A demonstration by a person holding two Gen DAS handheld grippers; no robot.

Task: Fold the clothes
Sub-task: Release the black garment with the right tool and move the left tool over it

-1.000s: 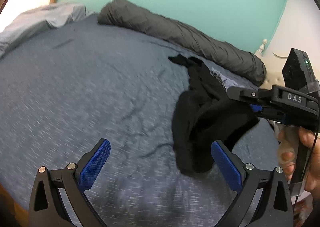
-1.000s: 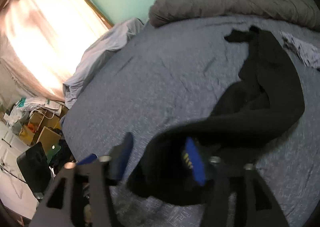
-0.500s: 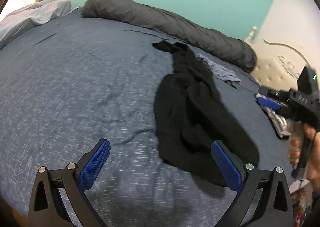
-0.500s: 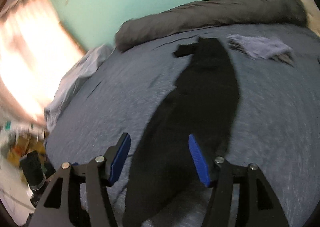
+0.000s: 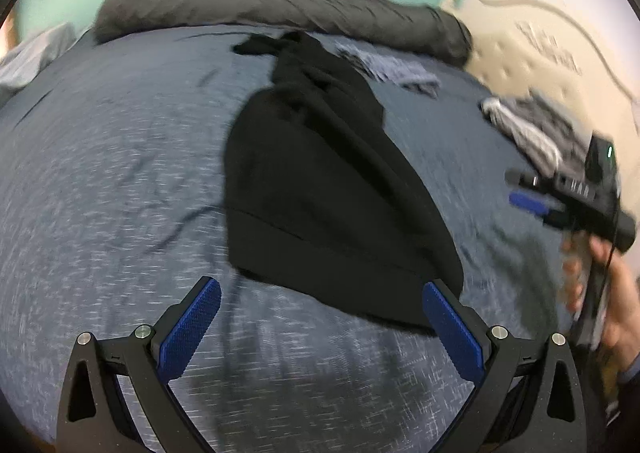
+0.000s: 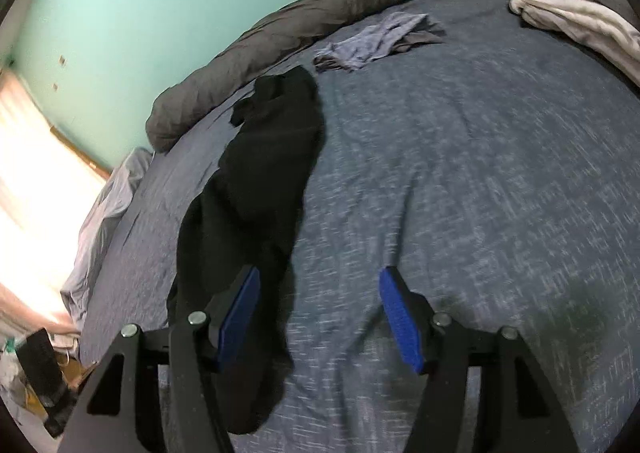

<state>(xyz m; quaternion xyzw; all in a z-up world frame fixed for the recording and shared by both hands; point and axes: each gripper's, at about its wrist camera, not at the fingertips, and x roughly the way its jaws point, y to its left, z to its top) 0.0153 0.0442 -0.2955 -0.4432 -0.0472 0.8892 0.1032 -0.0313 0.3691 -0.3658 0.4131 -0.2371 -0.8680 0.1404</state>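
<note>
only the left view shows the hand (image 5: 612, 305); both grippers' fingers (image 5: 192, 327) (image 6: 400, 319) gape empty over the black garment (image 5: 320, 189), its near end cut off in the right view.

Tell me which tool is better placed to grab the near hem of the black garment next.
Left, probably. The left tool is open, facing the black garment with its near hem just ahead. The right tool sits off its side, only bedsheet between its pads.

A home bedroom: blue-sheeted bed (image 5: 100, 157), rolled grey duvet (image 5: 280, 9), tufted headboard (image 5: 532, 53).
</note>
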